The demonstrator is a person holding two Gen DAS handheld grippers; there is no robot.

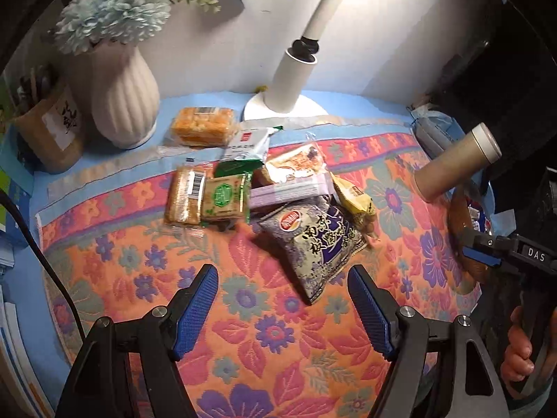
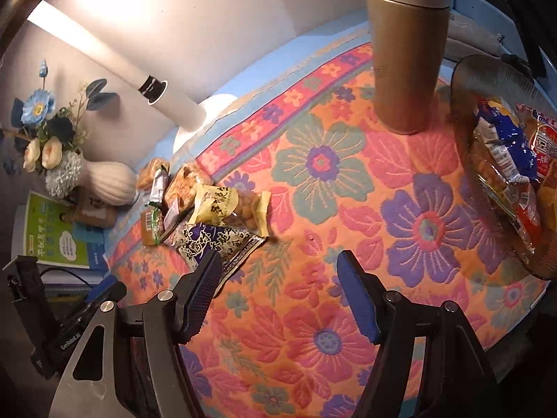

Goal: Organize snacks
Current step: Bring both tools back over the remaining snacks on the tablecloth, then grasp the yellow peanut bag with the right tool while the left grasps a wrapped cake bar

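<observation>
Above the floral worktop [image 1: 278, 348], both hand-held grippers, left [image 1: 282, 310] and right [image 2: 278, 296], are held spread and empty; neighbouring packets could be dragged when the purple snack bag [image 1: 313, 244] is grasped.

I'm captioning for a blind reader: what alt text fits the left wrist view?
Open left gripper, empty, above a floral cloth, facing a pile of snack packets. A white vase and lamp stand behind; a gold flask stands right.
</observation>
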